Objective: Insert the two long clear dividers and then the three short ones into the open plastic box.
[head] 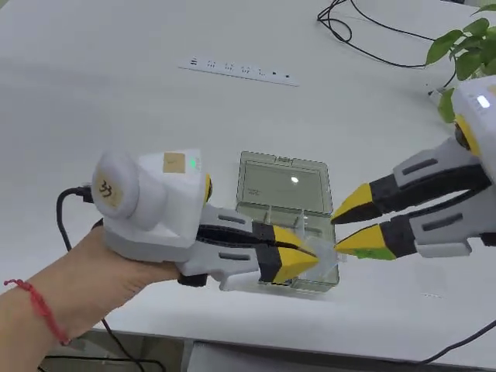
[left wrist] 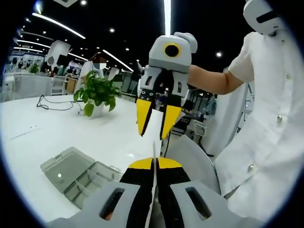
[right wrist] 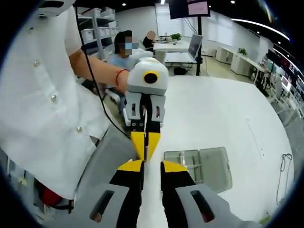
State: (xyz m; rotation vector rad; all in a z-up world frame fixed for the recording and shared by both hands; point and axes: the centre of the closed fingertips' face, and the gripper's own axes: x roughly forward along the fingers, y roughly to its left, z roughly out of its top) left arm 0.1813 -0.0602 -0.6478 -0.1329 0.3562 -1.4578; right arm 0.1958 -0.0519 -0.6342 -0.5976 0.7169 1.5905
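The open clear plastic box point(head: 284, 184) lies on the white table, lid flat behind its base point(head: 313, 286). My left gripper point(head: 307, 260) hovers over the base's front, shut on a clear divider point(head: 323, 254) that pokes out to the right. The right gripper point(head: 339, 232) faces it from the right, open, its yellow tips straddling the divider's free end. In the left gripper view the divider point(left wrist: 153, 146) stands edge-on above my shut left gripper point(left wrist: 153, 164), pointing at the open right gripper point(left wrist: 153, 134); the box point(left wrist: 66, 171) is at lower left. The right gripper view has the right gripper point(right wrist: 152, 167), left gripper point(right wrist: 146, 155) and box point(right wrist: 209, 164).
A white power strip point(head: 236, 68) lies far back on the table, black cables point(head: 349, 31) at the back right, a potted plant point(head: 465, 54) at the right edge. The table's front edge runs just below the grippers. Seated people show in the background.
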